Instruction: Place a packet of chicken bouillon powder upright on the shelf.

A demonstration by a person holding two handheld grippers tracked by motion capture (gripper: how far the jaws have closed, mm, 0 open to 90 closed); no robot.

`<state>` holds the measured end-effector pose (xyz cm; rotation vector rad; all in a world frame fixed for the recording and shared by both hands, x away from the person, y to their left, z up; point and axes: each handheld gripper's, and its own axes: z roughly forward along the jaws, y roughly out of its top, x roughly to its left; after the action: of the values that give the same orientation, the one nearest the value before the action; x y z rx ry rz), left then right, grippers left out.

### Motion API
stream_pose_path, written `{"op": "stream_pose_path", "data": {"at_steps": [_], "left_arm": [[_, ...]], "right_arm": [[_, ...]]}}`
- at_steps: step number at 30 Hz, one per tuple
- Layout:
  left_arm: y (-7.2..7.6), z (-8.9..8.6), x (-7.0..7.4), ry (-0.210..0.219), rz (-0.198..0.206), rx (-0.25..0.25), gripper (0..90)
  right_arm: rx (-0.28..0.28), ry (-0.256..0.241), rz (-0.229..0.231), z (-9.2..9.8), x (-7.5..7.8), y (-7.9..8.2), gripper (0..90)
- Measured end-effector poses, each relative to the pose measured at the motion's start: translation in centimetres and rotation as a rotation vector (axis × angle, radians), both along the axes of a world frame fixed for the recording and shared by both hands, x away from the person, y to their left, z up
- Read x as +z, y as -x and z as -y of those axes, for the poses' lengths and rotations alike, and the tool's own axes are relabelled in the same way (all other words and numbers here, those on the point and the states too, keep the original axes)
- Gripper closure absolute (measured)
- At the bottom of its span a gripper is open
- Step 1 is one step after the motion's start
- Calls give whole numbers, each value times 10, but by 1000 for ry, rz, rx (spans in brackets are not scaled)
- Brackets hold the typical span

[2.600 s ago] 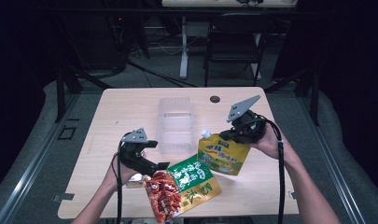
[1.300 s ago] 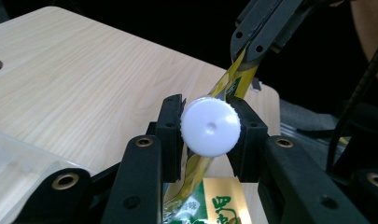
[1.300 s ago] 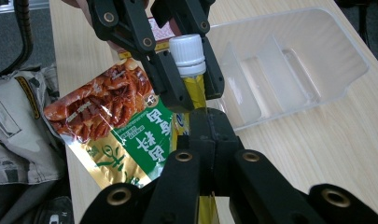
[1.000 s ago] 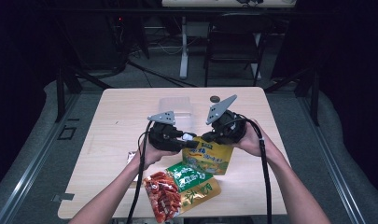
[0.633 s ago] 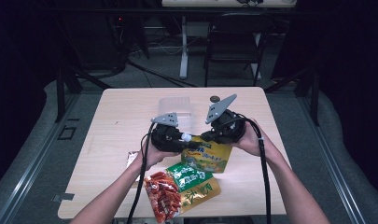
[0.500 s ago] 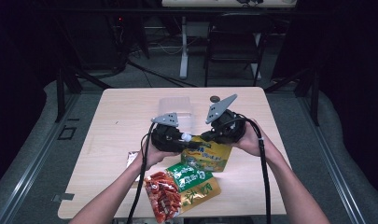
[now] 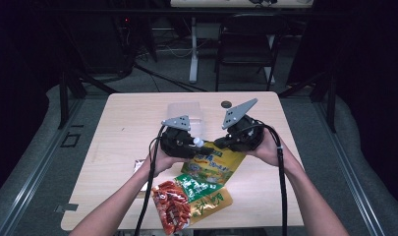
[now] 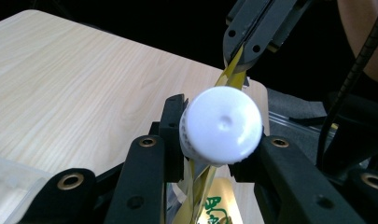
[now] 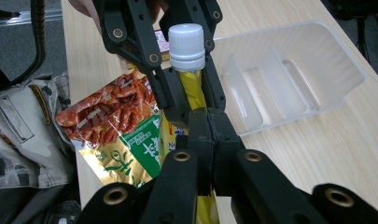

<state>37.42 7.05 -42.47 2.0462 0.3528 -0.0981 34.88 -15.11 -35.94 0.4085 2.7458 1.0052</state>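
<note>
yellow spout pouch [image 7: 217, 162] is held up between both grippers just above the table [image 7: 118, 142], in front of the clear tray [image 9: 289, 74]. left gripper [image 8: 210, 154] has its jaws clamped either side of the white cap [image 8: 221, 126], looks like at the neck under it; right gripper [image 9: 203, 126] has its jaws pressed together on the pouch's top seam just below the spout. pouch is soft foil film, probably light-ish but floppy, body hangs and will swing; film looks slick, so a seam pinch could slip under twist. stiff parts are the cap and neck only, so those are the places to grab: one tool on the cap, the other on the seam close to the spout as counter-hold. squeezing the body with the cap off would likely squirt. nearby: green and gold snack bag [image 7: 205, 191] and red snack bag [image 7: 172, 209] lie overlapping on the table right under the pouch, near the front edge, a small packet [image 7: 137, 165] by the left hand [image 7: 159, 160]. tray behind is close but not touching. small dark disc [image 7: 226, 104] farther back. cables trail off both tools, clear of the pouch.
</note>
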Motion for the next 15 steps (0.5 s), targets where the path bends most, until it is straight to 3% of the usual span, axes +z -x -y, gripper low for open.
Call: {"op": "stream_pose_path", "data": {"at_steps": [7,10,11,15], "left_arm": [[0,2,2,-13,10,10,714],[0,3,4,-18,15,9,714],[0,3,5,-15,15,15,714],[0,3,9,-10,16,15,717]], "right_arm": [[-12,-14,-3,3,-1,-1,838],[-17,-30,-8,5,-1,0,778],[-28,-35,-9,8,0,0,702],[-44,-64,-23,17,2,2,560]]}}
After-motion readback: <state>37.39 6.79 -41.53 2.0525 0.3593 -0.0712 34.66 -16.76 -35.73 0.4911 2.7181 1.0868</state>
